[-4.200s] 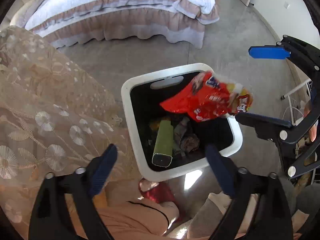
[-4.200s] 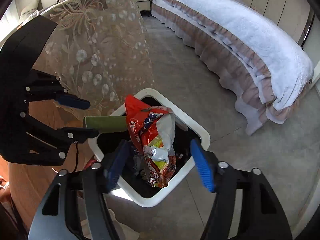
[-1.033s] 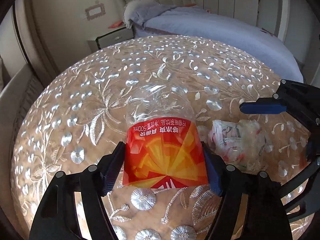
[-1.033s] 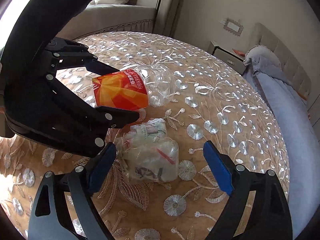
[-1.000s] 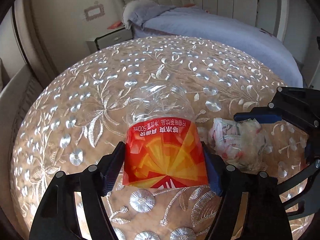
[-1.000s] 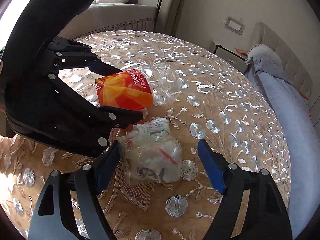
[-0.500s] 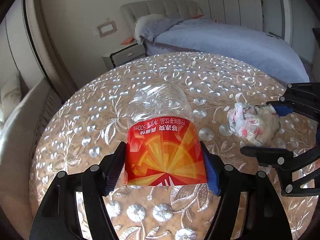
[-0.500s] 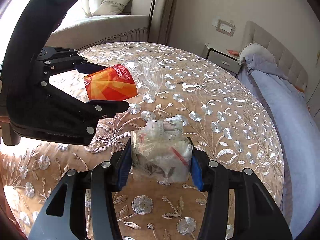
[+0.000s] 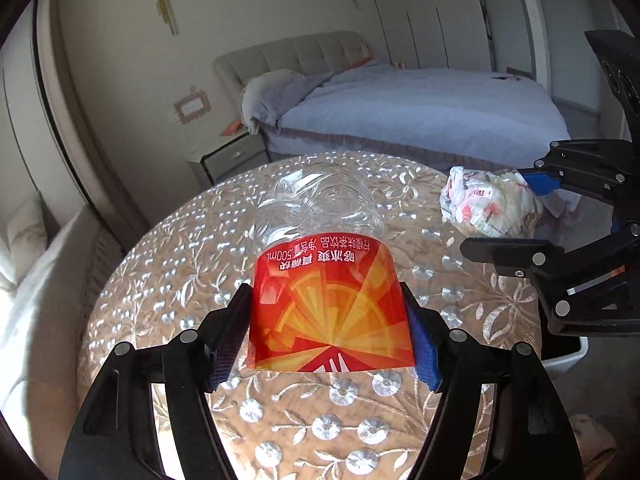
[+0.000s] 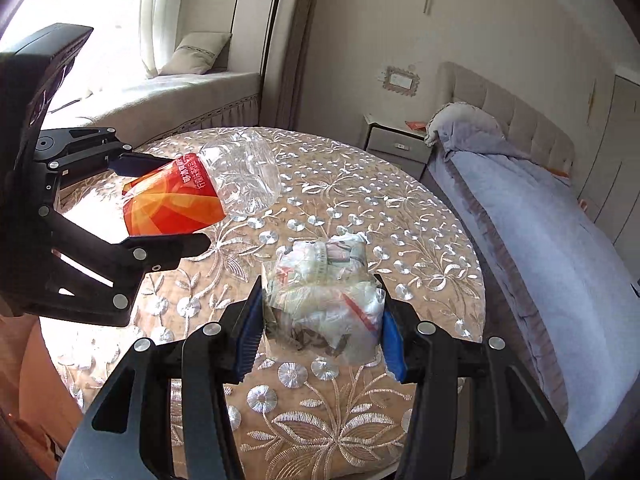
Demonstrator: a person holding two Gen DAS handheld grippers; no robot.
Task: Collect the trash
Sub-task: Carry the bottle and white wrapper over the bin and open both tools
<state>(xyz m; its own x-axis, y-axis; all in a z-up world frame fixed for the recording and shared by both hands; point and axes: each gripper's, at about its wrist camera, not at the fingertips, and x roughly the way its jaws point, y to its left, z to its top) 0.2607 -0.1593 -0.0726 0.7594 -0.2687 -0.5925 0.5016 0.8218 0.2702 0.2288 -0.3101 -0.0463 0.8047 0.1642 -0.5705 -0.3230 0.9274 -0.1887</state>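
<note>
Left gripper pinching plastic bottle, right gripper now clamped on crumpled wrapper wad, both lifted above round table since a second ago

A bedroom: bed, nightstand, window seat.

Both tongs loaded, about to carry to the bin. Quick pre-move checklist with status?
1. Left tongs clamped on the plastic bottle at its orange label: ok.
2. Right tongs clamped on the crumpled plastic bag: ok.
3. Both items lifted clear of the embroidered tablecloth: ok.
4. The two tongs apart, not tangled: ok.
5. Other trash left on the table: cannot tell, the near part is hidden.
6. Bin free to receive: cannot tell, only a white rim shows.
</note>
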